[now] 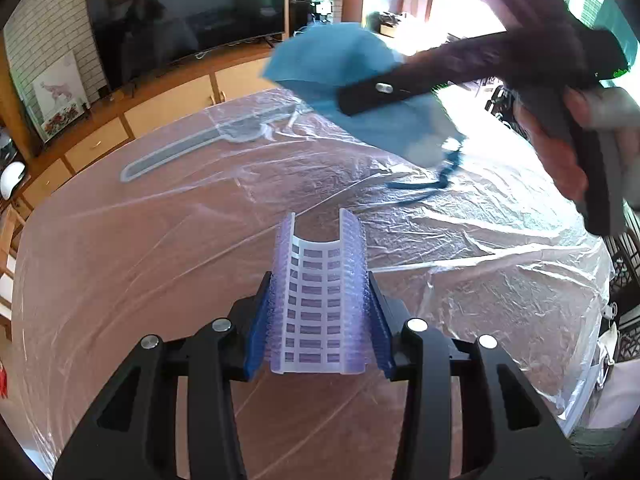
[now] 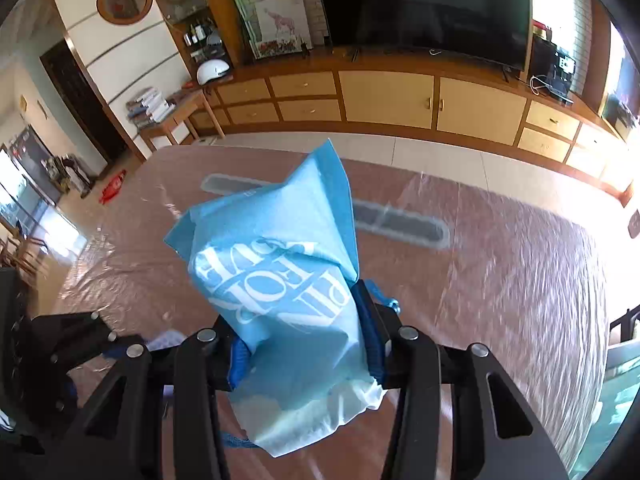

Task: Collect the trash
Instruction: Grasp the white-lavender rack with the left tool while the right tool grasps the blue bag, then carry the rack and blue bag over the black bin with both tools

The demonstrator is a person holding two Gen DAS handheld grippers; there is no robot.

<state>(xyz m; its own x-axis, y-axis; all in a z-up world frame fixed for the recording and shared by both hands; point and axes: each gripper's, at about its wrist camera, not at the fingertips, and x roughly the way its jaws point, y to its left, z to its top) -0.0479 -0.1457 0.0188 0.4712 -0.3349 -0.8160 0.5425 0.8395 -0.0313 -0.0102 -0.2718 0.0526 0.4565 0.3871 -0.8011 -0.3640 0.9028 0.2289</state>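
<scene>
My left gripper is shut on a pale, translucent slotted plastic tray piece, which sticks out forward over the table between the blue pads. My right gripper is shut on a crumpled light-blue bag with white lettering, held above the table. In the left wrist view that bag hangs at the upper right, pinched by the right gripper's black finger, with a blue strap dangling onto the table. A person's hand grips the right handle.
A clear plastic sheet covers the brown table. A long flat grey strip lies at its far side, also visible as the strip behind the bag. Wooden cabinets and a television stand beyond the table.
</scene>
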